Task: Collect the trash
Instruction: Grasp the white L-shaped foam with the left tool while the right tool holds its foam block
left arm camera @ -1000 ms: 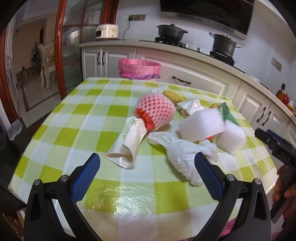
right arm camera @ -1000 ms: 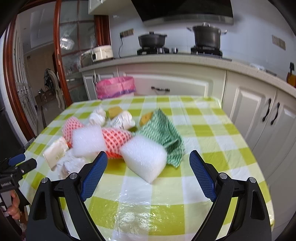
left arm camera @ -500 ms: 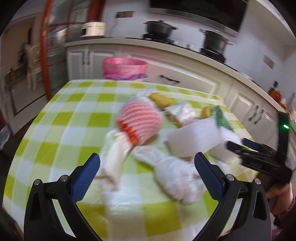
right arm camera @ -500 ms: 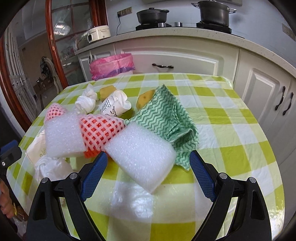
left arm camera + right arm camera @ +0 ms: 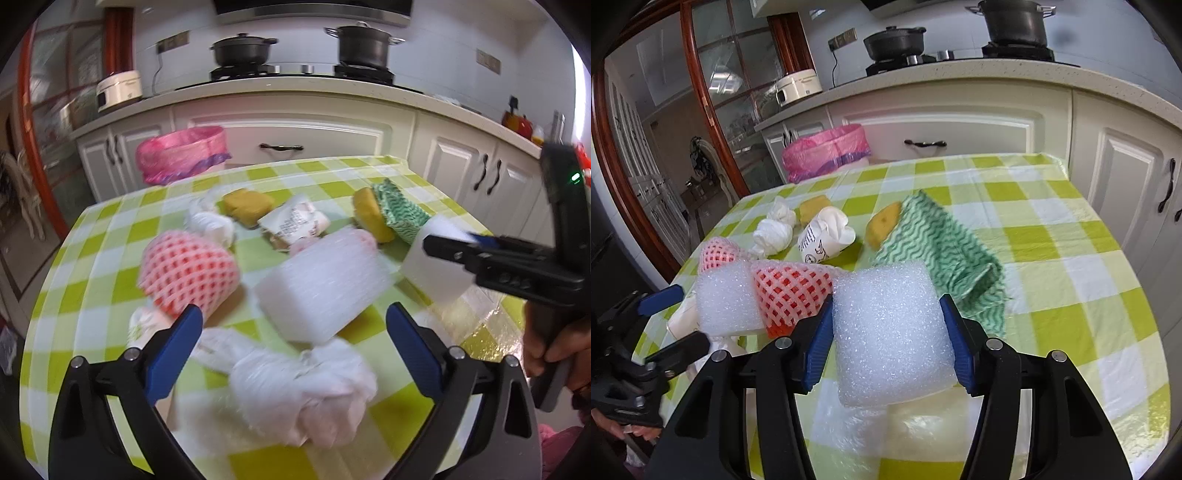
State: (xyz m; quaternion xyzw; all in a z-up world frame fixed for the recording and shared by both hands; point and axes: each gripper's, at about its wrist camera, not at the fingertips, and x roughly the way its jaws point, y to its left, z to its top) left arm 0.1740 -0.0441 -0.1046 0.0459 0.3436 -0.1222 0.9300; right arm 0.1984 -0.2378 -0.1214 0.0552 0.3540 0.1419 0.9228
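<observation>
Trash lies on a green-checked table [image 5: 1071, 236]. My right gripper [image 5: 888, 332] is shut on a white foam block [image 5: 890, 332]; it also shows in the left wrist view [image 5: 436, 273]. My left gripper [image 5: 293, 339] is open above a crumpled white plastic bag [image 5: 306, 391], with a second foam block [image 5: 321, 284] and a red foam net [image 5: 184, 273] just beyond. A green wavy cloth [image 5: 945, 251], yellow sponges [image 5: 247, 205], a printed white wrapper [image 5: 823, 236] and crumpled tissues [image 5: 774, 232] lie farther back.
A bin with a pink bag [image 5: 181, 155] stands beyond the table's far left edge, also in the right wrist view [image 5: 827, 151]. White kitchen cabinets [image 5: 1115, 177] and a counter with pots run behind and to the right.
My right gripper moved forward and closed on the foam block. My left gripper moved forward and right, over the white plastic bag, staying open.
</observation>
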